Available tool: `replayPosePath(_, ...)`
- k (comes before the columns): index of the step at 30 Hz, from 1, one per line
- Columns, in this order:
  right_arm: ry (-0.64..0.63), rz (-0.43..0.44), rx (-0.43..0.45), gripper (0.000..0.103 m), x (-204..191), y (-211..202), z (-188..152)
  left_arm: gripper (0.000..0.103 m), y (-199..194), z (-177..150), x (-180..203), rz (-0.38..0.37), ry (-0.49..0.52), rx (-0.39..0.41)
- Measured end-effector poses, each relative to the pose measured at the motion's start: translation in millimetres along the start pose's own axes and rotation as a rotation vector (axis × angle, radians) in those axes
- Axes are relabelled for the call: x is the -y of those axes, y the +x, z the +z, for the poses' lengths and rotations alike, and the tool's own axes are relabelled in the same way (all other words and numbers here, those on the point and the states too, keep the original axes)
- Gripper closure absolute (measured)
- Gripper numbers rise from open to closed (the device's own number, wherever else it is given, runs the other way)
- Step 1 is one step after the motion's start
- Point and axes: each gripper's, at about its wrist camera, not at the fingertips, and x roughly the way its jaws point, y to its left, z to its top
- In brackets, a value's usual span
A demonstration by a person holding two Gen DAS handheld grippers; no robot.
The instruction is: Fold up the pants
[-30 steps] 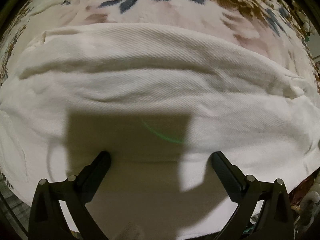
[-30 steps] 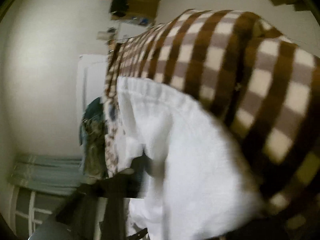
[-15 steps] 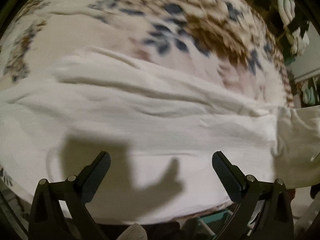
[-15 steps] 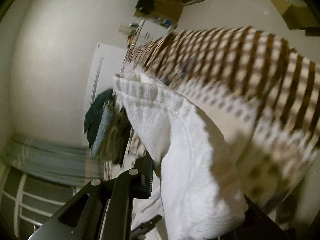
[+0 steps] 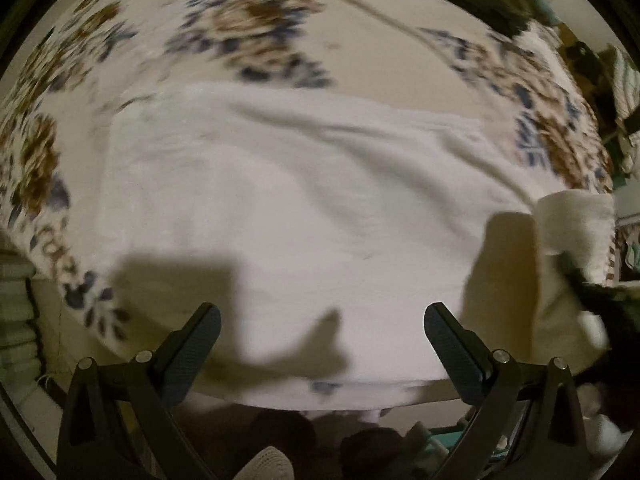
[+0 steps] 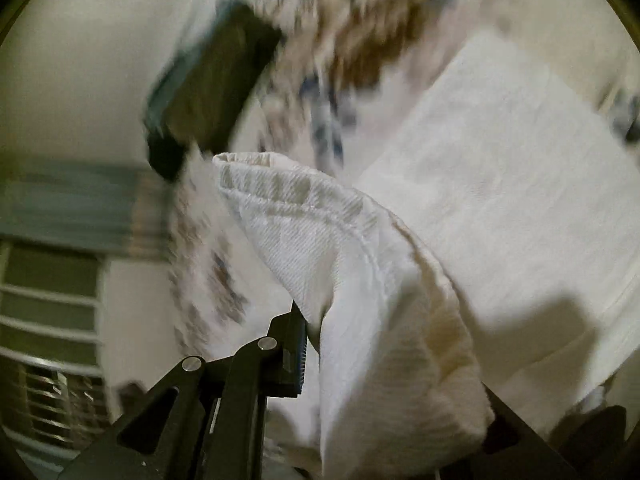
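1. White twill pants point(image 5: 304, 200) lie spread flat across a floral bedspread with brown and blue flowers point(image 5: 248, 28); creases run across the cloth from upper left to lower right.
2. One end of the pants is lifted off the bed at the right of the left wrist view, bunched into a raised roll; the right wrist view shows this end close up, with a stitched hem at its top edge.
3. Right hand-held gripper point(image 6: 394, 380): clenched on the lifted end of the pants; thick folded cloth fills the gap between its black fingers point(image 6: 294, 354).
4. Left hand-held gripper point(image 5: 322, 344): released, jaws spread wide, nothing between them. It hovers over the near edge of the pants, and its shadow falls on the cloth just ahead of the fingers.
5. Bedspread shows around the far and left sides of the pants.
6. A dark green folded item point(image 6: 208, 92) sits at the bed's far edge, blurred. What it is, I cannot tell.
7. Both views are motion-blurred.
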Motion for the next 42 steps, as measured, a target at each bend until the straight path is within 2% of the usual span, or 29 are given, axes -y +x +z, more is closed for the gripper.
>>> replayPosePath(3, -0.026, -0.162, -0.067, 0.075, -4, 49, -28, 0.000, -3, -5, -33, 0.029, -0.030, -0.002)
replayPosePath(4, -0.029, -0.195, -0.096, 0.063, -6, 61, -35, 0.000, -4, -6, -41, 0.035, -0.041, -0.003)
replayPosePath(5, -0.044, -0.203, -0.125, 0.050, -14, 72, -45, 0.000, -5, -7, -49, 0.041, -0.055, -0.003)
replayPosePath(7, -0.094, -0.195, -0.179, 0.037, -31, 80, -54, 0.000, -6, -7, -65, 0.048, -0.090, -0.007)
replayPosePath(9, -0.094, -0.102, -0.246, 0.037, -39, 80, -53, 0.000, -7, -5, -73, 0.038, -0.121, -0.007)
replayPosePath(11, -0.070, -0.055, -0.249, 0.036, -39, 58, -50, 0.000, -6, 0, -68, 0.000, -0.136, -0.011)
replayPosePath(14, -0.062, -0.115, -0.186, 0.029, -26, 20, -27, 0.000, 2, 13, -39, -0.081, -0.129, -0.024)
replayPosePath(17, -0.101, -0.229, -0.140, 0.025, -10, -8, -3, 0.000, 22, 28, 1, -0.160, -0.097, -0.051)
replayPosePath(21, -0.054, -0.345, -0.121, 0.025, 22, -28, 26, 0.001, 52, 37, 46, -0.169, -0.052, -0.089)
replayPosePath(23, -0.040, -0.375, -0.113, 0.025, 29, -31, 38, 0.013, 64, 36, 64, -0.143, 0.001, -0.098)
replayPosePath(24, -0.037, -0.393, -0.106, 0.025, 37, -33, 44, 0.033, 68, 34, 74, -0.095, 0.047, -0.083)
replayPosePath(25, -0.032, -0.405, -0.100, 0.025, 39, -33, 48, 0.082, 67, 32, 80, -0.073, 0.077, -0.049)
replayPosePath(26, -0.022, -0.412, -0.094, 0.025, 44, -37, 52, 0.084, 65, 31, 84, -0.118, 0.096, -0.036)
replayPosePath(30, 0.008, -0.415, -0.087, 0.025, 52, -37, 52, 0.085, 33, 27, 87, -0.140, 0.124, 0.050)
replayPosePath(34, -0.002, -0.417, -0.100, 0.025, 50, -31, 46, 0.085, 15, 33, 80, -0.150, 0.125, 0.098)
replayPosePath(39, -0.056, -0.457, -0.123, 0.025, 42, -16, 44, 0.081, 47, 41, 84, -0.115, 0.149, 0.057)
replayPosePath(42, -0.090, -0.504, -0.147, 0.025, 38, -7, 43, 0.079, 57, 41, 75, -0.158, 0.123, 0.050)
